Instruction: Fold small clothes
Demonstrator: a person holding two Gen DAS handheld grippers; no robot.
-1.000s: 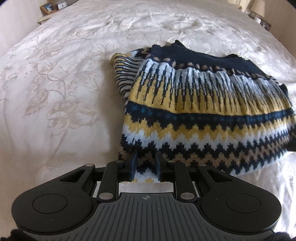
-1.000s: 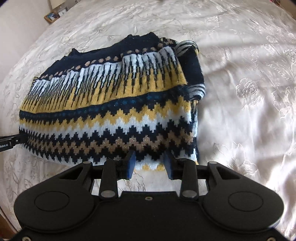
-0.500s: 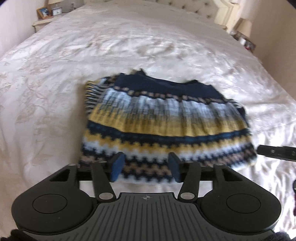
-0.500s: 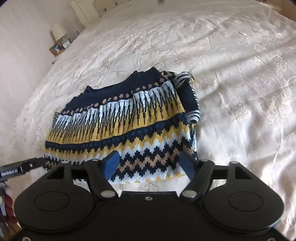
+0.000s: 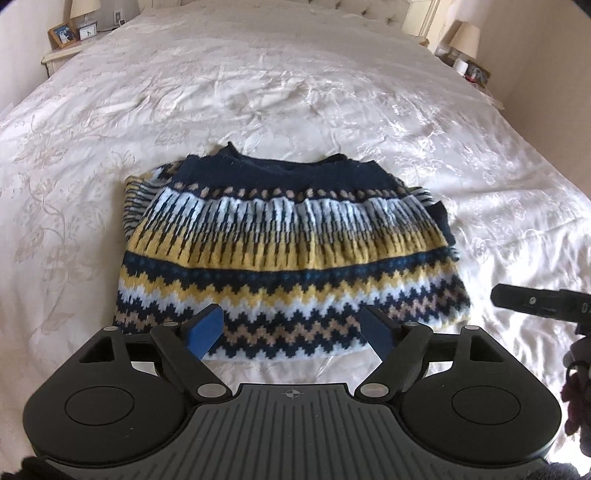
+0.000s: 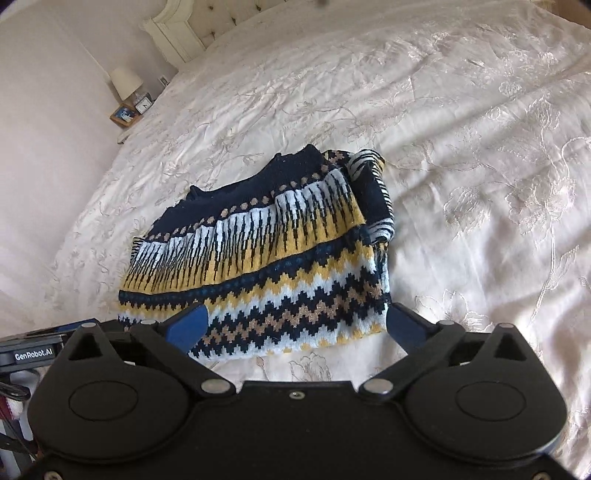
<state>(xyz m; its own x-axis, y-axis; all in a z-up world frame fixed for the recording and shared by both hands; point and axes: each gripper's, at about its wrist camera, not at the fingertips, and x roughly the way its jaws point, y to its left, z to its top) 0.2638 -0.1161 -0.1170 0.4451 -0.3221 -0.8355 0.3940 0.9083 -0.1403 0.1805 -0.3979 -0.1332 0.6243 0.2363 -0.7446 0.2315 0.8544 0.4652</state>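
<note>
Bed fills both views; cream embroidered cover, lightly creased. I see the headboard at the far end.

Sweater lies folded flat near the middle of the bed, toward my near side. Navy band on its far edge, white and yellow stripes in the middle, zigzag rows along the near hem. A striped sleeve edge pokes out at its left side in the left view, and another fold of it shows at its right side in the right view.

Left gripper: jaws have just been opening and now stand well apart. Nothing is between the blue pads; the near hem shows beyond them, not touched.

Right gripper: jaws have just been opening, now spread wide, nothing clamped. The sweater's near right corner shows between the fingers from this angle, but the pads do not press on it.

Small items: nightstand with lamp, photo frame and clock at the far left; second lamp at the far right.
</note>
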